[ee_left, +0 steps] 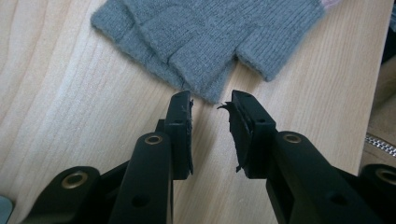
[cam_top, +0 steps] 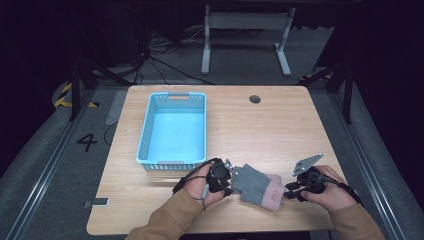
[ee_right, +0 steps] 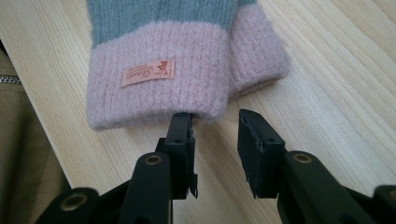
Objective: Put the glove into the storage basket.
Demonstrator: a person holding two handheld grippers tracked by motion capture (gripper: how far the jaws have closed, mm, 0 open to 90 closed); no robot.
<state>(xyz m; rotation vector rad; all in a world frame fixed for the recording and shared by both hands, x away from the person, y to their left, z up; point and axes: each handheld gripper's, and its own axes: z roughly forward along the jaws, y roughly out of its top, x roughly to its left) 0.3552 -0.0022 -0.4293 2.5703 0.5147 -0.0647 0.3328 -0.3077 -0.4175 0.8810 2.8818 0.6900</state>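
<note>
Grey wool gloves (cam_top: pixel 256 185) lie stacked at the tabletop's (cam_top: pixel 280 125) near edge, long axis running nine to three between our hands. At nine, our left gripper (cam_top: pixel 226 181) holds narrow, empty jaws at the fingertips; at three, our right gripper (cam_top: pixel 290 189) likewise faces the pink cuffs (ee_right: pixel 159 88). At eleven, the blue basket (cam_top: pixel 144 131) sits empty.

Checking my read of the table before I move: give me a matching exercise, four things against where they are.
Things:
1. blue basket
2. grey gloves
3. left hand-held gripper
4. right hand-held gripper

Places:
A. at the pink cuffs
B. between both grippers
C. at the grey fingertips
D. far left part of table

Pairs: 1-D, 2-B, 3-C, 4-A
</note>
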